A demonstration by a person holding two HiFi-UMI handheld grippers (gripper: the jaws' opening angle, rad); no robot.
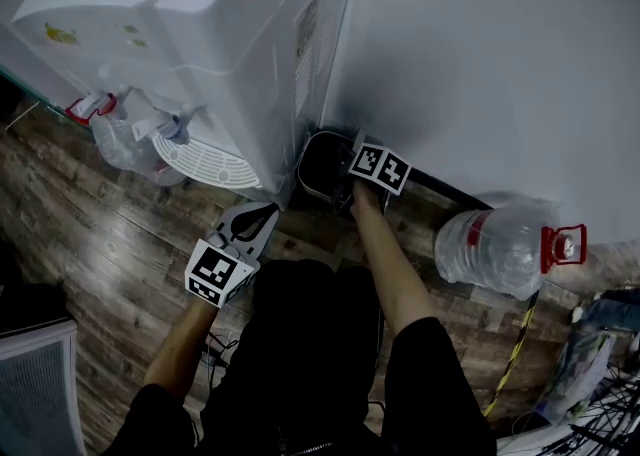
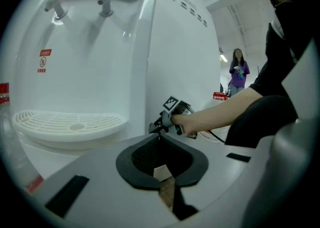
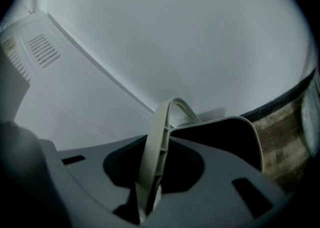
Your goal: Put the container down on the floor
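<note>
The container (image 1: 318, 166) is a dark bucket standing on the wood floor in the corner between the water dispenser and the wall. Its pale bail handle (image 3: 161, 142) arches up from the dark rim (image 3: 252, 137) and runs between the jaws of my right gripper (image 3: 145, 206), which is shut on it. In the head view that right gripper (image 1: 348, 187) sits just over the container's rim. My left gripper (image 1: 262, 215) hovers low in front of the dispenser's base, jaws together and nothing in them. The left gripper view shows the right gripper (image 2: 158, 128) beside the dispenser.
The white water dispenser (image 1: 200, 34) with its drip tray (image 1: 206, 161) stands left of the container, the white wall (image 1: 500, 64) behind. A large water bottle (image 1: 500, 244) lies on the floor at the right, another bottle (image 1: 125, 142) under the taps. A person (image 2: 239, 72) stands far off.
</note>
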